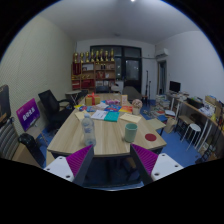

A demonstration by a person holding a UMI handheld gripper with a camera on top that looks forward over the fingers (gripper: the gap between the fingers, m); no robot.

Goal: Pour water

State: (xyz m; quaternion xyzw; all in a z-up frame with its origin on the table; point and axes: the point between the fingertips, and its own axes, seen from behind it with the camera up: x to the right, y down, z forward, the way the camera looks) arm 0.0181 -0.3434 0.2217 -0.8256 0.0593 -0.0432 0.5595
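Beyond open tongs (112, 160) — 1 bottle (88, 130), 1 cup (131, 132)

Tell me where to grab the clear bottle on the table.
Take the bottle around its middle, coming in level from the near table edge. It seems to stand upright and tall near that edge, with the green cup apart to one side, so its body looks free. The gripper is open and well short of it. Finer detail is too small to tell.

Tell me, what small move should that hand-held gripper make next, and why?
Probably move forward and down toward the light wooden table. The gripper is open with nothing between its purple-padded fingers, and the clear plastic bottle and teal cup stand well beyond them, so nothing is within grasp yet.
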